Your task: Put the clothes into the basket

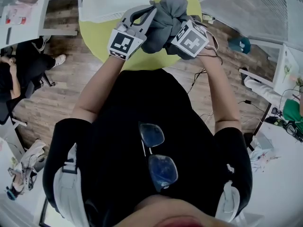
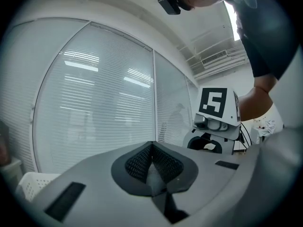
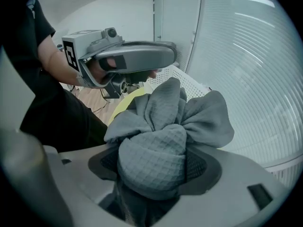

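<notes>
The right gripper (image 3: 154, 162) clamps the bunched grey cloth (image 3: 161, 126) in the air above the table (image 1: 99, 32). The left gripper (image 2: 151, 162) is closed and empty. The white basket (image 1: 113, 1) stands farther away, so the drop is not yet done.

Beneath you, a round yellow-green table (image 1: 94, 37) is standing on the wooden floor (image 1: 61, 93); glasses (image 1: 158, 155) are hanging on your black shirt (image 1: 118, 122); a seated person (image 1: 23, 65) is occupying the left edge; cables (image 1: 195, 82) are trailing rightward.
</notes>
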